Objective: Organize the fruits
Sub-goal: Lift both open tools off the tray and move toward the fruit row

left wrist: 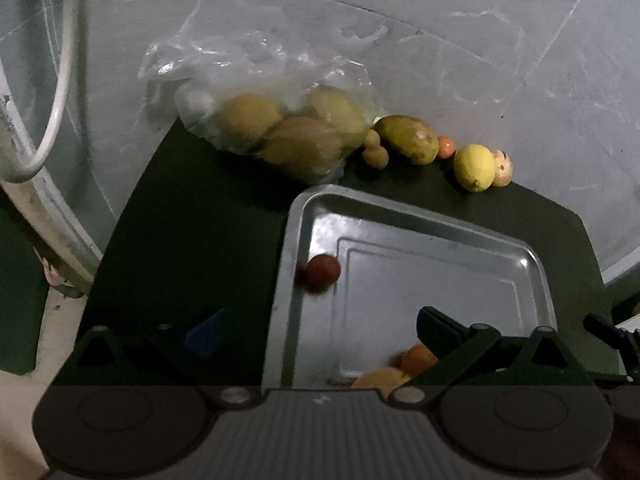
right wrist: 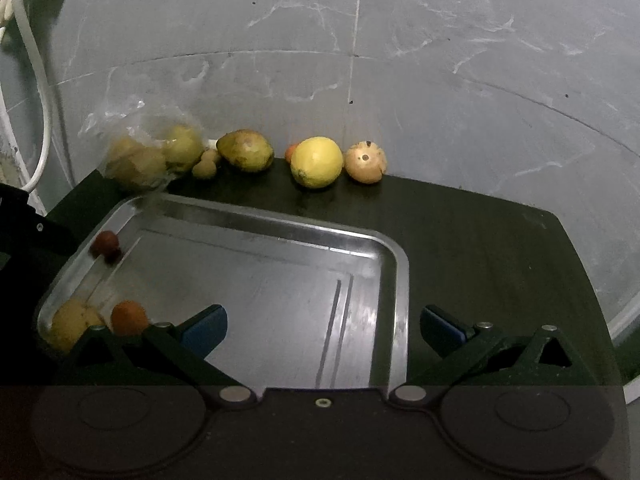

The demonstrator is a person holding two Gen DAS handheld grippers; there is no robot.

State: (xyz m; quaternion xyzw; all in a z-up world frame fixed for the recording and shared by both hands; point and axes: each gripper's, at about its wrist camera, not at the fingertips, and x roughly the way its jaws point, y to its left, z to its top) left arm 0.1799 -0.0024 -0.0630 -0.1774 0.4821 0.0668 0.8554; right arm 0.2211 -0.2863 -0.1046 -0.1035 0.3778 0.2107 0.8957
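Three fruits sit in my tray (right wrist: 394, 264); beyond it wait the lemon (right wrist: 317, 162) and others. Both tongs (right wrist: 323, 325) gape empty.

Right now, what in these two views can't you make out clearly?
- Fruits in the plastic bag: film blurs them, both views; count unclear.
- Yellow fruit in the tray: left wrist view, cut off by the left gripper.
- Small orange fruit: right wrist view, mostly behind the lemon.

Both grippers are dark, with ribbed bodies and round side discs. The right gripper (right wrist: 323, 328) has blue fingertip pads (right wrist: 206, 328). Silver pivot screws (right wrist: 235, 393) join triangular linkages.
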